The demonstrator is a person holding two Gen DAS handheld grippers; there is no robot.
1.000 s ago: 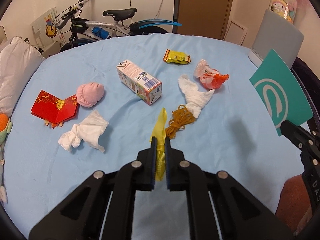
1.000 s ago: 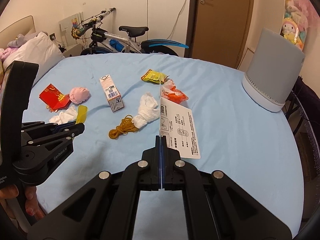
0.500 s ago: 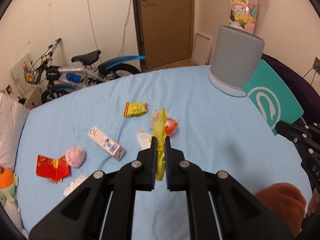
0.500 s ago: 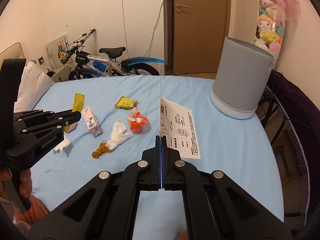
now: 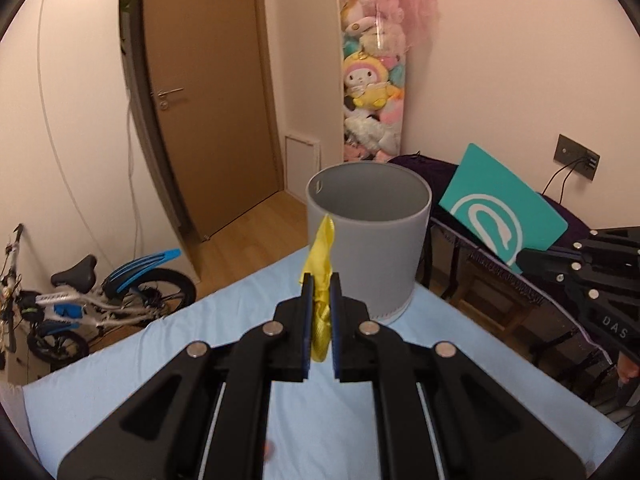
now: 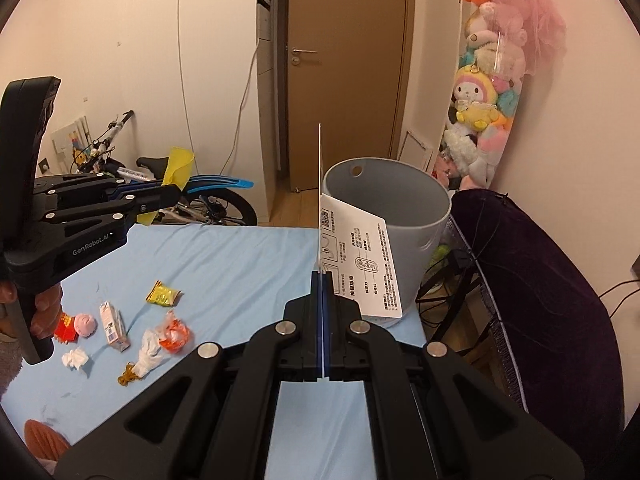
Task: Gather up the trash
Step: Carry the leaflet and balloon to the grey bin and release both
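My left gripper [image 5: 320,280] is shut on a yellow plastic scrap [image 5: 320,256] and holds it in the air just before the open grey bin [image 5: 368,240]. In the right wrist view the left gripper [image 6: 172,196] shows at the left with the yellow scrap [image 6: 178,168]. My right gripper [image 6: 321,276] is shut on a white printed leaflet [image 6: 356,264], held upright in front of the grey bin [image 6: 384,208]. The bin stands at the far edge of the blue sheet [image 6: 224,264].
On the sheet lie a yellow snack wrapper [image 6: 162,294], a small carton [image 6: 113,324], an orange-and-white wrapper [image 6: 174,334], white tissues [image 6: 74,358], brown string [image 6: 128,376], a pink ball [image 6: 85,323] and a red packet [image 6: 64,328]. A bicycle [image 5: 100,300] and dark chair [image 6: 540,280] stand beyond.
Both grippers have risen and swung toward the bin, which now looms close with its opening in view. The trash on the sheet has dropped back and left.
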